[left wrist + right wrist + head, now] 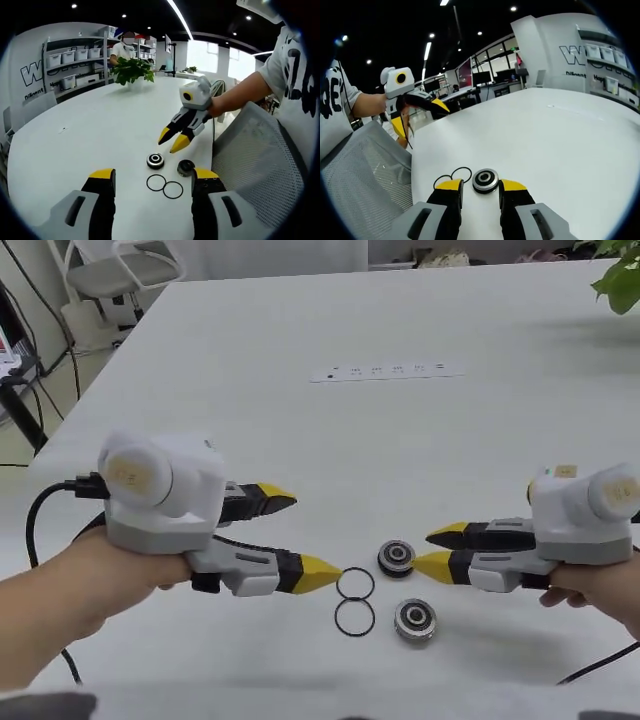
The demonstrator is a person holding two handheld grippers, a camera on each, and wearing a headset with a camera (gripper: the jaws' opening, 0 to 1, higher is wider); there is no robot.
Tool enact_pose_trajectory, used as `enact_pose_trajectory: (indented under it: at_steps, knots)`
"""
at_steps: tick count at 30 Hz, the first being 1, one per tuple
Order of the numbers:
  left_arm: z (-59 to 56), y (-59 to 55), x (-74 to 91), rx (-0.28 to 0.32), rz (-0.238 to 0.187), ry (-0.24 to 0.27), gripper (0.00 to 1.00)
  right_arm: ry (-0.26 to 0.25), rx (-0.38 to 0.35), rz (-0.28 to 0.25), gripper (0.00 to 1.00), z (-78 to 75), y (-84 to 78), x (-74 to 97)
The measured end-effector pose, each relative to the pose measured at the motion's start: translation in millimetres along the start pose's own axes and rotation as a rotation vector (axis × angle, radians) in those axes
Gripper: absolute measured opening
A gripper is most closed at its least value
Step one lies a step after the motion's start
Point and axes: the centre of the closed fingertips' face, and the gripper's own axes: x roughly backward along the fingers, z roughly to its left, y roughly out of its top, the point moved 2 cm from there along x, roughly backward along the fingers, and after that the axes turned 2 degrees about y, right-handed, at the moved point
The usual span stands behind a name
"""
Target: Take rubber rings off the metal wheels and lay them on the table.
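The left claw [312, 537] is held wide open, empty; the right claw [425, 550] is parted narrowly, empty, just beside a round metal wheel [396, 557]. Two thin black rubber rings [355, 600] are laid flat on the smooth white table [400, 440].

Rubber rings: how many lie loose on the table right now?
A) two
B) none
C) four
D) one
A: the head view shows a far rubber ring and a near rubber ring lying flat, side by side, on the bare table.
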Motion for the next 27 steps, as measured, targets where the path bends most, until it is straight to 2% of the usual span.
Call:
enact_pose_trajectory:
  at_steps: [12,27]
  knots:
    - [8.1,-6.1,-21.8,0.012,0.018,-0.016,0.57,-0.007,-0.002,0.019,0.26,-5.0,-7.5,-1.6]
    - [7.0,-15.3,-49.7,0.007,0.058,-0.056,0.51,-0.009,-0.008,0.032,0.26,-7.4,-14.6,-3.5]
